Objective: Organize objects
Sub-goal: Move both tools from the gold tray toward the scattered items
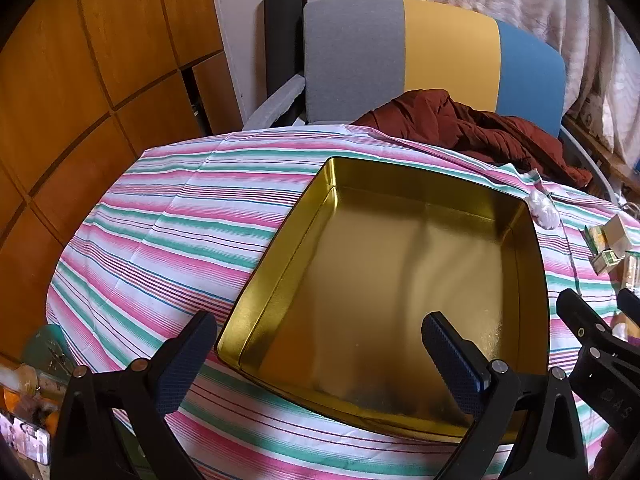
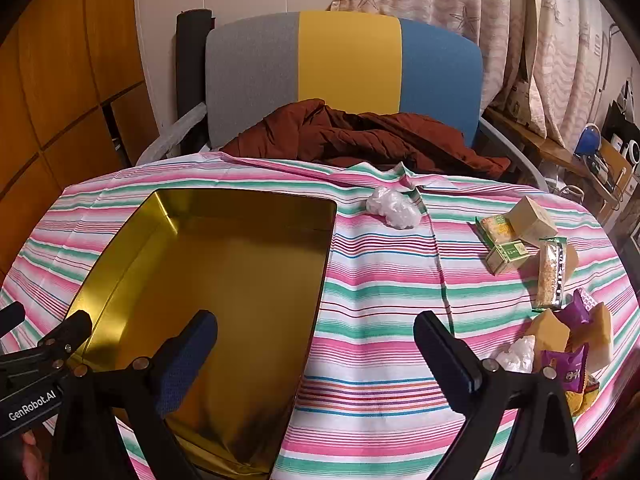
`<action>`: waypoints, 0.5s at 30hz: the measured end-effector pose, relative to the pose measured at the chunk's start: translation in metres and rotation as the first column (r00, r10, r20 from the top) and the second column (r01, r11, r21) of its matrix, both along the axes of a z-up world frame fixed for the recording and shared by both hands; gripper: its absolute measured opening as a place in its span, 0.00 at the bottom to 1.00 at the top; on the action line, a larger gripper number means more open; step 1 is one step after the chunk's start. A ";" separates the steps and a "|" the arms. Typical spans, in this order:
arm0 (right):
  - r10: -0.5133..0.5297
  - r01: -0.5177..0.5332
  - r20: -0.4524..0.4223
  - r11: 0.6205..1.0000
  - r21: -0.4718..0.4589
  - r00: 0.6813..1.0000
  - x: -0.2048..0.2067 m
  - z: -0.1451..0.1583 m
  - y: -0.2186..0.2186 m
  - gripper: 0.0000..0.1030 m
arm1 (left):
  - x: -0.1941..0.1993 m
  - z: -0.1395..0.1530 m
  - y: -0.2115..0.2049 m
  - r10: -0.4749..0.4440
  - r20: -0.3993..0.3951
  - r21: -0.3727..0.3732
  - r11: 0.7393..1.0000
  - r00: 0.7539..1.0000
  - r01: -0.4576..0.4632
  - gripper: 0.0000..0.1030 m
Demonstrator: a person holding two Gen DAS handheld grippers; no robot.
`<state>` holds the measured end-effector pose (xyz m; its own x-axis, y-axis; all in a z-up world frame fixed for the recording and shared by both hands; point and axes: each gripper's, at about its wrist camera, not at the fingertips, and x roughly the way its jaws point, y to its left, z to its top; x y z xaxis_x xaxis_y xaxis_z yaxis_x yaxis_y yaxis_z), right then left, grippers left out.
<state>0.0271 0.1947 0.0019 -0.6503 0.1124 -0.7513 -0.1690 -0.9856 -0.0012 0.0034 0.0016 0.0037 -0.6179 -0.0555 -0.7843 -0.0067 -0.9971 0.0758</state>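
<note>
The snack packets (image 2: 548, 280) lie in a loose cluster along the right edge of the table, on the striped cloth (image 2: 380, 280): small tan boxes (image 2: 530, 216) and a green-labelled box (image 2: 506, 256) toward the far right corner, a clear long packet of pale crumbs (image 2: 552, 276) beside them, and purple wrappers (image 2: 564, 364) with tan blocks (image 2: 550, 332) nearer the front right corner. A crumpled white plastic wad (image 2: 394, 206) sits near the far edge, just right of the gold tin (image 2: 120, 248), which is open, bare inside, and takes up the left half of the table. The right gripper (image 2: 316, 344) hangs above the tin's right rim with its fingers spread wide and nothing between them. The left gripper (image 1: 320, 348) hovers over the tin's near left corner, its fingers likewise wide apart and holding nothing. Beyond the far edge stands a grey, yellow and blue chair (image 2: 344, 68) with a rust-brown garment (image 2: 360, 136) heaped on its seat.
</note>
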 end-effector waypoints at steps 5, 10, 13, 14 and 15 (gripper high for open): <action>0.006 -0.006 -0.001 1.000 0.000 1.000 0.001 0.000 0.000 0.98 | 0.000 0.000 0.001 0.000 0.001 -0.004 1.000 1.000 0.000 1.00; 0.006 -0.006 0.000 1.000 0.003 1.000 0.001 0.000 0.000 0.98 | 0.001 0.001 -0.001 0.005 0.001 -0.004 1.000 1.000 -0.005 1.00; 0.005 -0.005 0.001 1.000 -0.003 1.000 0.000 0.000 0.001 0.98 | 0.001 0.000 -0.002 0.010 0.000 -0.006 1.000 1.000 -0.010 1.00; 0.004 -0.004 0.000 1.000 -0.002 1.000 0.001 0.000 0.000 0.98 | 0.001 0.000 -0.002 0.012 -0.002 -0.009 1.000 1.000 -0.012 1.00; 0.005 -0.005 -0.001 1.000 -0.003 1.000 0.001 0.000 0.001 0.98 | 0.001 0.001 -0.001 0.013 -0.006 -0.015 1.000 1.000 -0.014 1.00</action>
<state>0.0280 0.1954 0.0022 -0.6518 0.1069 -0.7509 -0.1641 -0.9864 0.0021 0.0049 0.0002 0.0044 -0.6213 -0.0753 -0.7799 0.0072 -0.9959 0.0904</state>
